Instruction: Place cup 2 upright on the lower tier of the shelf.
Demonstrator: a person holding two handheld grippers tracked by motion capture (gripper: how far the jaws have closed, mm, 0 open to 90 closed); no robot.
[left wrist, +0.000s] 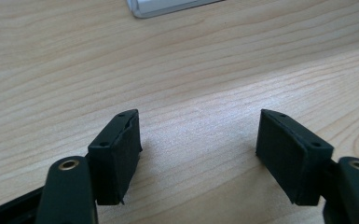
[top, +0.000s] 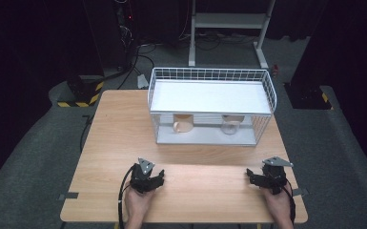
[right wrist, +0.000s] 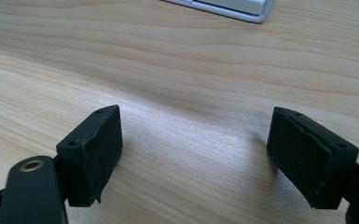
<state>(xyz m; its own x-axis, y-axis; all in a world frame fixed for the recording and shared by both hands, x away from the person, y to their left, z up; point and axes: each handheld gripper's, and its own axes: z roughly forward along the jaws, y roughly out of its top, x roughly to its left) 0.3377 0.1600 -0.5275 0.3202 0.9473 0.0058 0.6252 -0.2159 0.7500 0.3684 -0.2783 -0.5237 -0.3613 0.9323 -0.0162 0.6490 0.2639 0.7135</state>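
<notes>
High view: left gripper (top: pixel 158 177) and right gripper (top: pixel 251 177) rest on the near counter (top: pixel 119 124), both released, empty; two cups (top: pixel 183 123) sit far off under the wire rack (top: pixel 209 102), likely next targets. Left gripper view: jaws apart over bare wood. Right gripper view: same.

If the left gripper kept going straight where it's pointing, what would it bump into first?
Probably the white wire rack. The left gripper, jaws open with nothing between them, points across bare wooden table toward the rack's base. It tilts downward, so it might scrape the tabletop first; depth is hard to judge.
</notes>
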